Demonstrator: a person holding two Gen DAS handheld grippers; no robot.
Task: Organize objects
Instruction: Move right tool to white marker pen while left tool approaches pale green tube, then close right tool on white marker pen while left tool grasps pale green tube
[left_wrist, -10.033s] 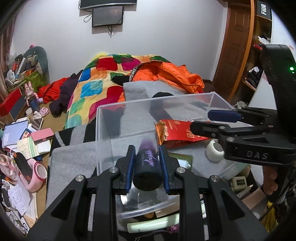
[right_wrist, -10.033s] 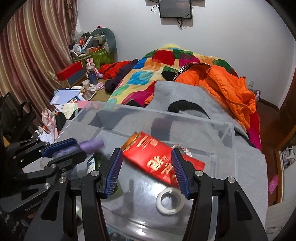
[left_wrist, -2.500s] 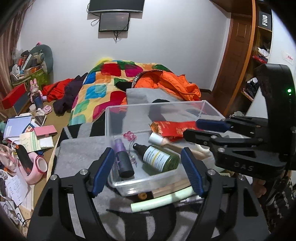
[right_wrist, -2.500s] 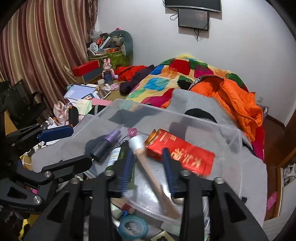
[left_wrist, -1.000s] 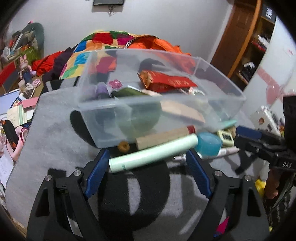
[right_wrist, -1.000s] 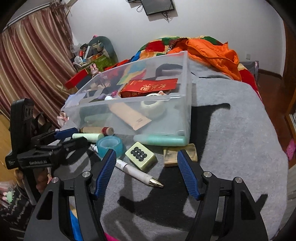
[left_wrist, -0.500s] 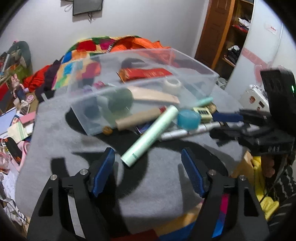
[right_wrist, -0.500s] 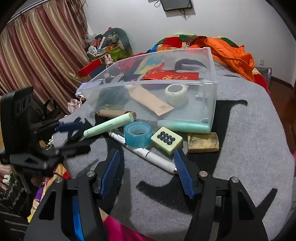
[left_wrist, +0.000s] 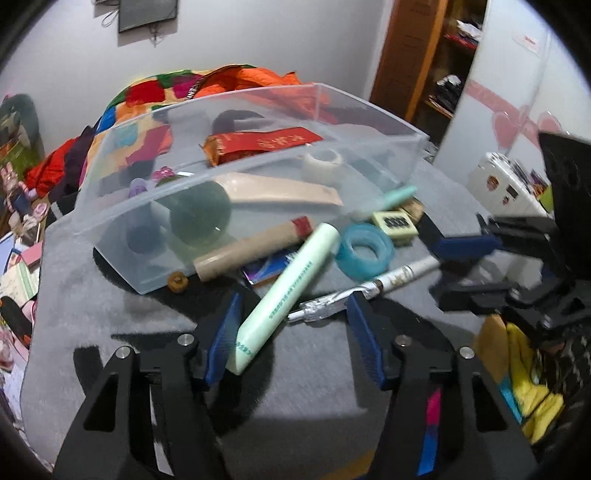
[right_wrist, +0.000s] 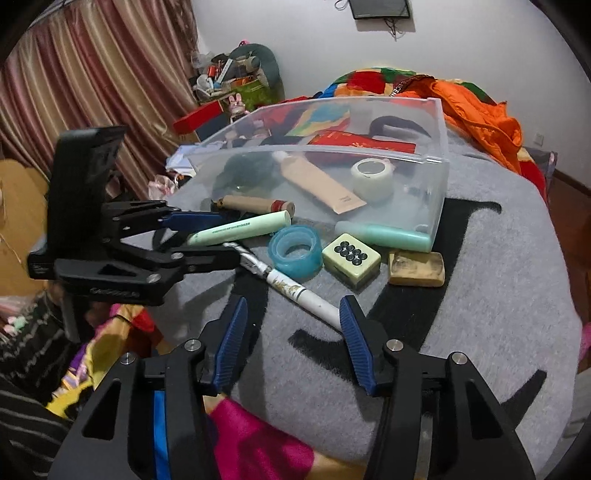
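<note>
A clear plastic bin (left_wrist: 369, 162) (right_wrist: 439, 184) sits on the grey blanket and holds a red packet (left_wrist: 258, 142), a beige tube (right_wrist: 317, 181), a white tape roll (right_wrist: 371, 175) and bottles. In front of it lie a pale green tube (left_wrist: 288, 291) (right_wrist: 240, 229), a blue tape roll (left_wrist: 364, 251) (right_wrist: 295, 249), a white pen (left_wrist: 369, 291) (right_wrist: 295, 288), a dotted tile (right_wrist: 351, 254), a brown tube (left_wrist: 247, 251) and a tan block (right_wrist: 415, 267). My left gripper (left_wrist: 291, 332) (right_wrist: 207, 236) is open around the green tube's near end. My right gripper (right_wrist: 291, 332) (left_wrist: 461, 266) is open and empty over the pen.
A mint tube (right_wrist: 384, 232) lies against the bin's front wall. A colourful quilt and orange jacket (right_wrist: 476, 99) lie behind the bin. Clutter and curtains (right_wrist: 74, 92) are at the left. The blanket edge drops off near the grippers.
Both grippers have come closer to the loose items. The left gripper's fingers now straddle the green tube's end. Earlier, the left gripper released a purple bottle into the bin.
</note>
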